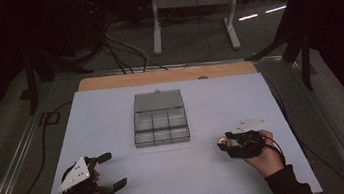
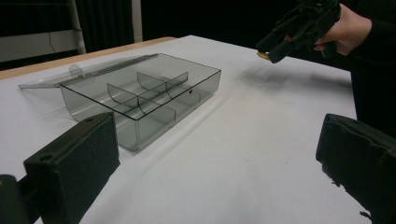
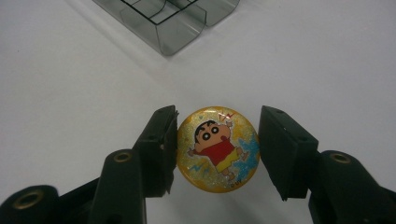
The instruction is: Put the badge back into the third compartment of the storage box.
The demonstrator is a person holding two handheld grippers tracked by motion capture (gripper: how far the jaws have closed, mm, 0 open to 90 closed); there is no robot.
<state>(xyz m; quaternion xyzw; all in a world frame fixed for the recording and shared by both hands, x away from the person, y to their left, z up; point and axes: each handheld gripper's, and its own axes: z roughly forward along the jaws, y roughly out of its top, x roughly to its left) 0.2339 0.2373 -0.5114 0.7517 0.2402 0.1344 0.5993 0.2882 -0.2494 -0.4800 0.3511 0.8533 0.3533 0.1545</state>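
Between the jaws of my right gripper sits a round yellow badge with a cartoon boy in a red shirt; the jaws clasp its edges, though a thin gap shows at one side. It hangs above the white table, nearer me than the clear compartment box and off to its right. That box lies open, lid flat behind it. My left gripper waits at the box's near left, jaws spread wide, holding nothing.
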